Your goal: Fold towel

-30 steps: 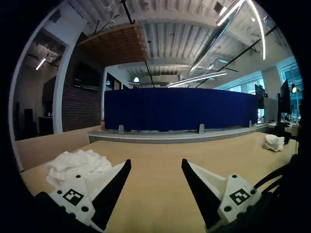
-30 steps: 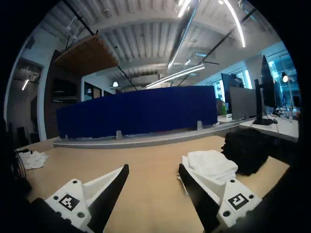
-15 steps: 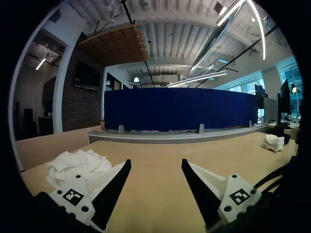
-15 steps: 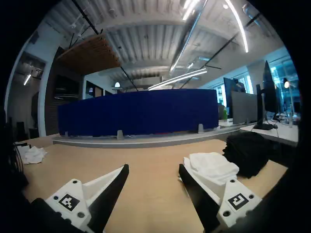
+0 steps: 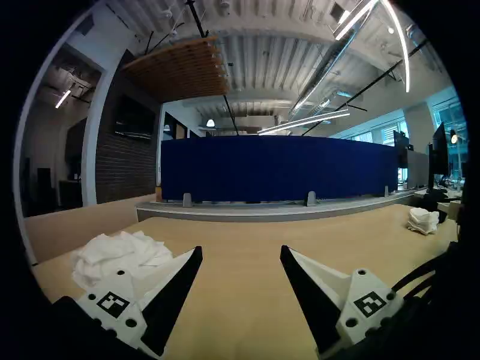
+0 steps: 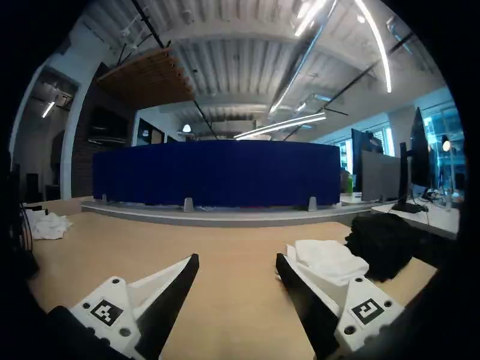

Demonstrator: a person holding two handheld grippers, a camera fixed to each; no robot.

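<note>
A crumpled white towel (image 5: 117,255) lies on the wooden table (image 5: 252,246) just beyond the left finger of my left gripper (image 5: 241,254), which stands open with nothing between its fingers. The same crumpled towel (image 6: 48,225) appears far left in the right gripper view. A folded white towel (image 6: 330,259) rests behind the right finger of my right gripper (image 6: 237,261), which is open and holds nothing. That folded towel (image 5: 423,219) shows small at the far right of the left gripper view.
A pile of black cloth (image 6: 387,237) sits just right of the folded towel. A blue partition (image 5: 276,168) on a grey rail closes off the table's far edge. Monitors (image 6: 384,174) stand on a desk to the right.
The right gripper view has turned slightly; the partition and folded towel sit a little lower and more level. The left gripper has not moved.
</note>
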